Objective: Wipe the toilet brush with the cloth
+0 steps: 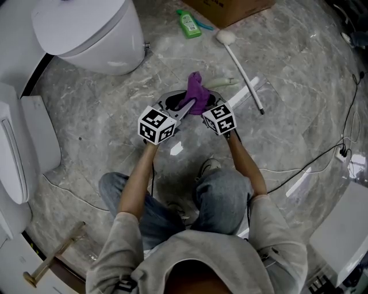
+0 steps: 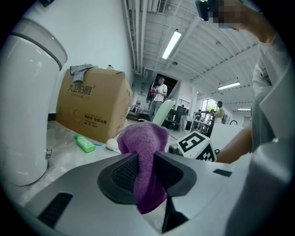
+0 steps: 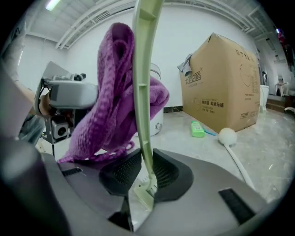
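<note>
The toilet brush has a pale green flat handle [image 3: 146,92] that stands upright between the jaws of my right gripper [image 3: 144,170], which is shut on it. In the head view the handle [image 1: 222,84] pokes out to the right beyond the purple cloth [image 1: 195,92]. My left gripper [image 2: 145,168] is shut on that cloth [image 2: 144,143], which hangs through its jaws. The cloth [image 3: 113,97] drapes against the handle's left side. Both grippers meet low over the floor, left gripper [image 1: 185,108] beside right gripper [image 1: 207,105]. The brush's head is hidden.
A white toilet [image 1: 92,34] stands at the upper left. On the marble floor lie a white ball-headed stick [image 1: 244,74], a green bottle [image 1: 188,24] and a cardboard box [image 1: 230,8]. A cable [image 1: 322,155] runs along the right. My knees are just below the grippers.
</note>
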A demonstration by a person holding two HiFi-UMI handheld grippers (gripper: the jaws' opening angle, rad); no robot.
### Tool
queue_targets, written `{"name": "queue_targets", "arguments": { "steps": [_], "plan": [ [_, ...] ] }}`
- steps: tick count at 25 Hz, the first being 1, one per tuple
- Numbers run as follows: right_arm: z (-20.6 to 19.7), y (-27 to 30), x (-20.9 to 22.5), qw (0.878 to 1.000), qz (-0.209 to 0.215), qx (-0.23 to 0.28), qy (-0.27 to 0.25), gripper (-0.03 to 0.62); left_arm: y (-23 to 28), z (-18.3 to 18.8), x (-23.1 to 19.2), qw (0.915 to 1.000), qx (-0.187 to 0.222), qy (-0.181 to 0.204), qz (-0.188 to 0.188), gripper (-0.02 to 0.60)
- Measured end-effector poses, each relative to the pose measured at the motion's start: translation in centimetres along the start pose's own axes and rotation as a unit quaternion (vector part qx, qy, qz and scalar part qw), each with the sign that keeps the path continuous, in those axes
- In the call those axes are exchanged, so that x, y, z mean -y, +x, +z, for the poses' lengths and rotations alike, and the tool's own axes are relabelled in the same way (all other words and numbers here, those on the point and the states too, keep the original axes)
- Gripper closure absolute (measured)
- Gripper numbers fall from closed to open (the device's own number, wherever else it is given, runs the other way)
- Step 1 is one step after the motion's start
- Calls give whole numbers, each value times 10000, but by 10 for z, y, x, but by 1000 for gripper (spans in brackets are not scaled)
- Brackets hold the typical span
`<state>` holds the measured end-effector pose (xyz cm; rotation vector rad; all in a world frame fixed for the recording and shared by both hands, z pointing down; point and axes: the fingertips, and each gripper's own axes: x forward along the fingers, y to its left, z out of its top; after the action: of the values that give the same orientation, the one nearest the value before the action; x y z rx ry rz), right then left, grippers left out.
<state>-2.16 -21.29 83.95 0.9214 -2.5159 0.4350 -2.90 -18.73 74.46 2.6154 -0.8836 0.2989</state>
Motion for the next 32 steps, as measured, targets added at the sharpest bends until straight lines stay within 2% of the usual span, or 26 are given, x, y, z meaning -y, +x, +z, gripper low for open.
{"name": "queue_targets", "arguments": {
  "steps": [7,12,22,27,32],
  "plan": [
    [-1,-1,-2,10000,62,12,1,503,4,-31,-7,9994,-317,-137,89,465],
    [-2,-1,-1,10000,77,36,25,503,1,-26,-5,9996,-267,-49,95,465],
    [-2,0,-2,10000,68,21,32,503,-1,44,29,9969,327,674,-227,465],
    [-1,0,-1,10000,63,26,44,503,-5,85,44,9930,763,822,-374,465],
    [-2,1,-2,10000,72,26,39,503,-5,106,53,9896,964,961,-469,465]
  ]
}}
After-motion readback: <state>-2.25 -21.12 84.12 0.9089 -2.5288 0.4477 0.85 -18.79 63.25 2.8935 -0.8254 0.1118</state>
